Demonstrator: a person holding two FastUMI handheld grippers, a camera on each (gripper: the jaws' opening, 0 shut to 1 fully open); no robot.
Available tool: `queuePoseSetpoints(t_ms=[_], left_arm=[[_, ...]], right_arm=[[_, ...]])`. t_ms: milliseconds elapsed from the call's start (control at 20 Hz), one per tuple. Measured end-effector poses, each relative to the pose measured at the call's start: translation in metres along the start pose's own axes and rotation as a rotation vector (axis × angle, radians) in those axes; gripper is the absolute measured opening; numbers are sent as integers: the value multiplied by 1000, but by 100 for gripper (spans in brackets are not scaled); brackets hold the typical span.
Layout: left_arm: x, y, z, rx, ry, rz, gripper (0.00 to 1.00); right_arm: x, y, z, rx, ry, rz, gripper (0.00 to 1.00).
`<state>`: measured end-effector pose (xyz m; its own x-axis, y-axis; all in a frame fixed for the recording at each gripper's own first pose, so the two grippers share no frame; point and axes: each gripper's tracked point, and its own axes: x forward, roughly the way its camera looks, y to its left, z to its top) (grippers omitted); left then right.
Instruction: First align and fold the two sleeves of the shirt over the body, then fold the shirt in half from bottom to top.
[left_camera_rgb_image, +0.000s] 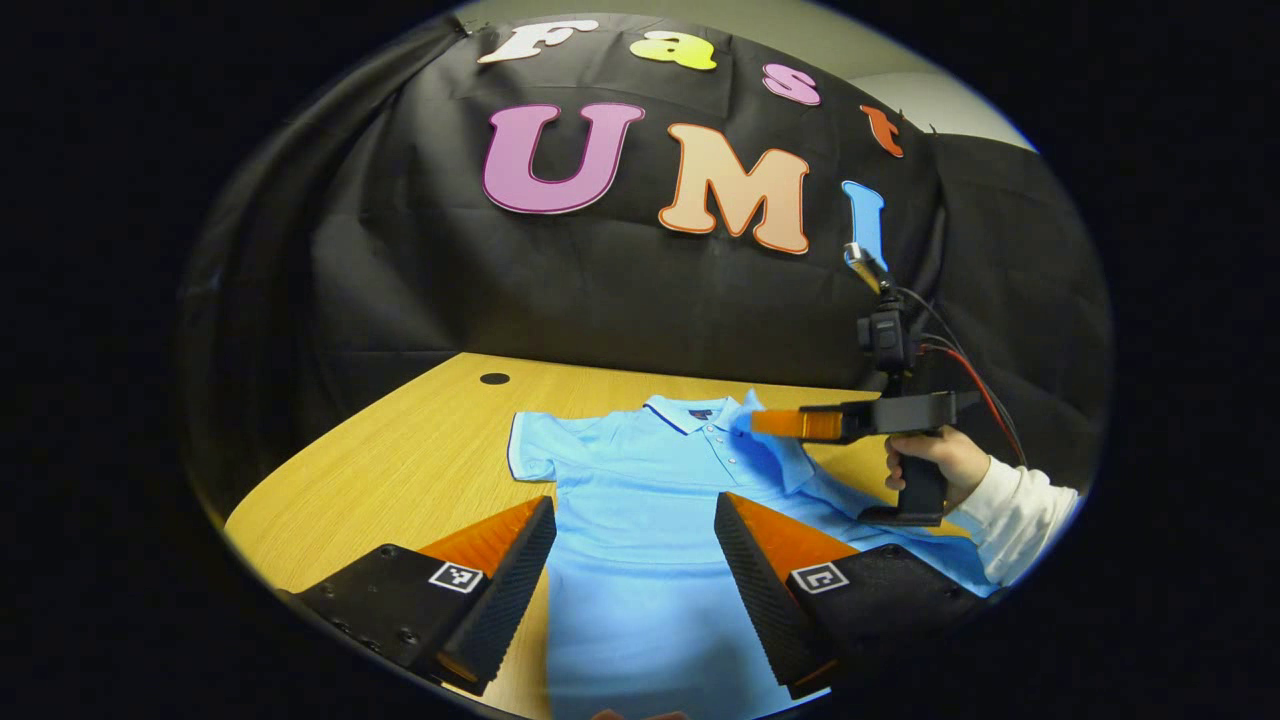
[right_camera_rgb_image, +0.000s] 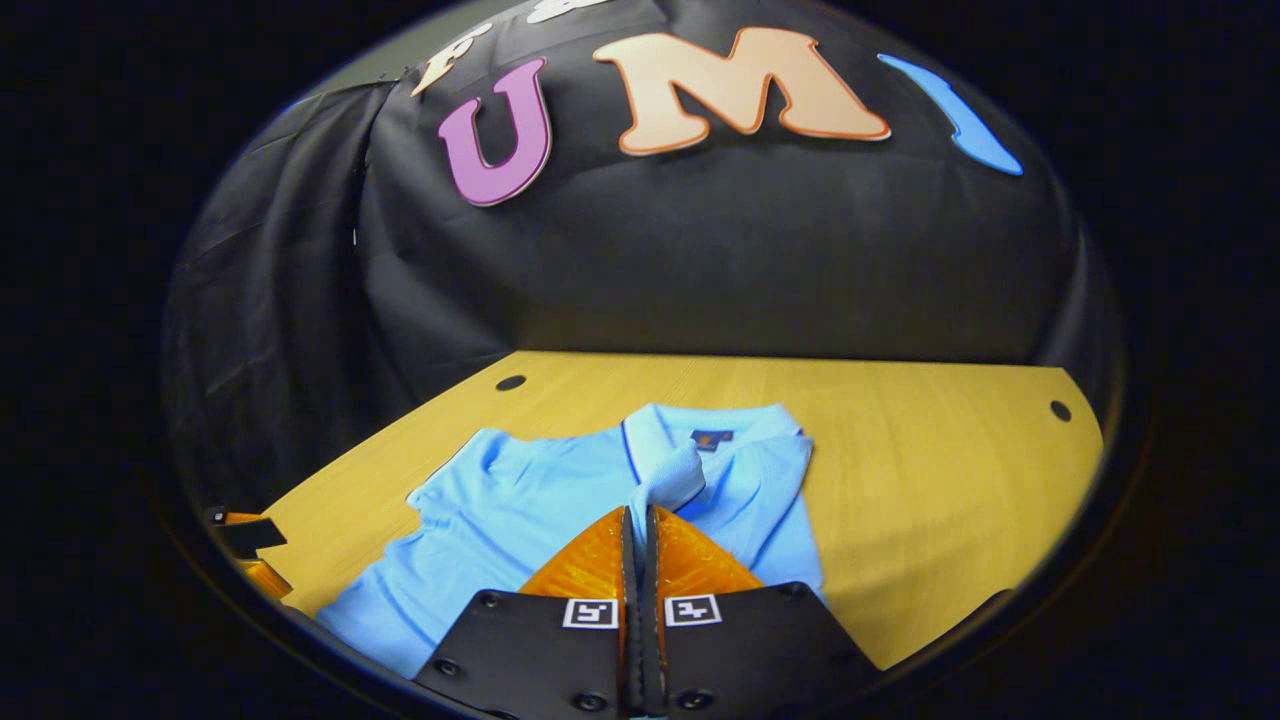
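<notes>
A light blue polo shirt (left_camera_rgb_image: 640, 480) lies face up on the wooden table (left_camera_rgb_image: 400, 450), collar (left_camera_rgb_image: 690, 410) toward the wall. Its one short sleeve (left_camera_rgb_image: 530, 450) lies spread flat at the left. My left gripper (left_camera_rgb_image: 634, 505) hovers open over the shirt's body with nothing between its fingers. My right gripper (left_camera_rgb_image: 760, 420), held by a hand (left_camera_rgb_image: 925, 455), is shut on the other sleeve and holds it up beside the collar. In the right gripper view the right gripper (right_camera_rgb_image: 640, 512) pinches that sleeve's blue fabric (right_camera_rgb_image: 668, 480) above the shirt (right_camera_rgb_image: 520, 500).
Bare wood of the table (right_camera_rgb_image: 950, 480) stretches to the right of the shirt, with small round holes (right_camera_rgb_image: 1059, 410) (left_camera_rgb_image: 494, 379) near the back edge. The black cloth wall stands close behind. A white sleeve (left_camera_rgb_image: 1020, 500) and cables trail from the right gripper.
</notes>
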<state>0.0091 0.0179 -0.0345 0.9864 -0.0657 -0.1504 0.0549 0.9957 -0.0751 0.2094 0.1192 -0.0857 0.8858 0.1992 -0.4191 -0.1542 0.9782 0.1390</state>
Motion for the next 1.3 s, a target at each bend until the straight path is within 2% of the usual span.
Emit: queuePoseSetpoints(t_ms=[100,150,250,300,450,500,550,600,650,750,1000,1200,1300], left_arm=[[1,1,1,4,-3,1,95],[1,2,3,4,-5,0,95],[2,5,4,-7,-9,-2,95],[2,8,5,-14,-9,1,95],[2,21,7,-28,-16,27,95],[2,25,9,-33,-18,37,95],[3,30,9,-38,-18,46,95],[3,35,9,-44,-17,55,95],[4,39,7,-47,-13,62,95],[7,48,6,-46,-7,76,95],[30,66,-1,-52,37,80,94],[61,80,-2,-46,94,66,94],[79,91,-3,-41,133,88,94]], right_arm=[[3,10,-8,9,27,27,5],[3,14,-12,13,37,41,11],[-4,25,-13,17,50,84,16],[-9,29,-17,16,65,104,21],[-29,50,-25,-3,81,183,77],[-36,57,-31,-14,85,207,77],[-44,63,-32,-26,78,218,87],[-56,66,-33,-35,69,232,91],[-67,68,-31,-43,53,242,98],[-93,63,-31,-59,21,233,98],[-150,16,-39,-76,-75,117,98],[-182,-14,-31,9,-147,76,98],[-189,-30,-26,7,-173,39,98]])
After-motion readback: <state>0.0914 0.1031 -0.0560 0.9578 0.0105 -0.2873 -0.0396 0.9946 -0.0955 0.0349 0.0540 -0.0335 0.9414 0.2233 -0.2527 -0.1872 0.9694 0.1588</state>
